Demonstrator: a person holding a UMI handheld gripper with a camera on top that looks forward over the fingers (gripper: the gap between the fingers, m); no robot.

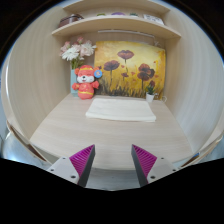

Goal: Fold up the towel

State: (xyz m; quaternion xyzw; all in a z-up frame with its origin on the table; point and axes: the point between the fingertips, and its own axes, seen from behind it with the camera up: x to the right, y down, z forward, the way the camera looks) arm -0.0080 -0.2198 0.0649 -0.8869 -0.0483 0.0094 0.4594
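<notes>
A white towel (121, 109) lies flat on the light wooden desk (70, 130), folded into a rectangle, near the back wall. My gripper (113, 160) hovers over the desk's front part, well short of the towel. Its two fingers with magenta pads (84, 158) stand wide apart with nothing between them.
A small orange and white plush toy (86, 81) stands at the back left beside the towel, with white flowers (76, 50) above it. A flower picture (135, 66) covers the back wall. A shelf (115, 22) with items runs overhead. Curved side walls close in the desk.
</notes>
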